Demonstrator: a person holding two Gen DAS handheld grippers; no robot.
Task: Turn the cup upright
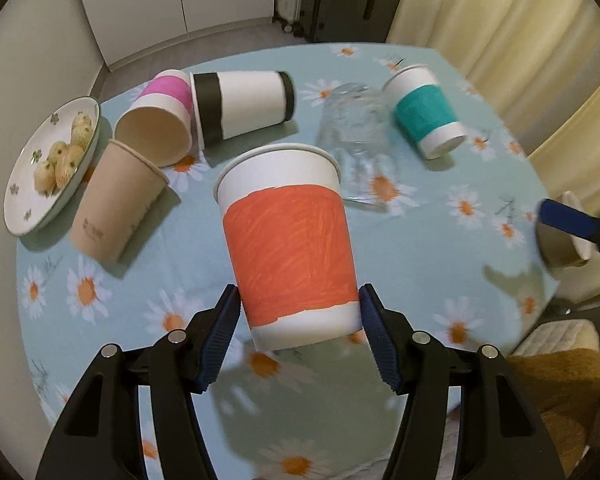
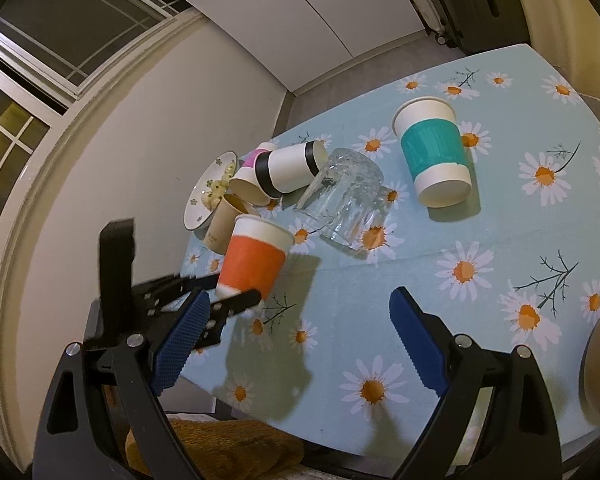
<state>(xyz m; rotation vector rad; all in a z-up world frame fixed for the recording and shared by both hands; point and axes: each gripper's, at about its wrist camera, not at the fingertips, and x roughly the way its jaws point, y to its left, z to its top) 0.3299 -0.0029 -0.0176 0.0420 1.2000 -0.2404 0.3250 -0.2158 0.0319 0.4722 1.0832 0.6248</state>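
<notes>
Daisy-printed blue cloth covers the surface (image 1: 420, 248) in the left wrist view, where the left gripper (image 1: 298, 322) has its jaws pinching the orange cup (image 1: 290, 240) low on its white base band, rim up and tilted slightly, apparently lifted just clear of the cloth. Behind it lie a brown cup (image 1: 116, 204), a pink cup (image 1: 160, 120), a black-banded cup (image 1: 242, 106), a glass mug (image 1: 354, 128) and a teal cup (image 1: 426, 114), with a plate of biscuits (image 1: 24, 204) at the left edge. To finish well, level the cup first, lower it straight down onto a bare patch in front, and spread the jaws only once the base sits flat; paper walls dent, so squeeze lightly. From the right wrist view, the right gripper (image 2: 300, 332) hangs with jaws spread and nothing between them, near the surface edge, while the orange cup (image 2: 256, 258) sits held in the left gripper (image 2: 236, 300), well apart from the glass mug (image 2: 346, 196) and teal cup (image 2: 434, 156).
</notes>
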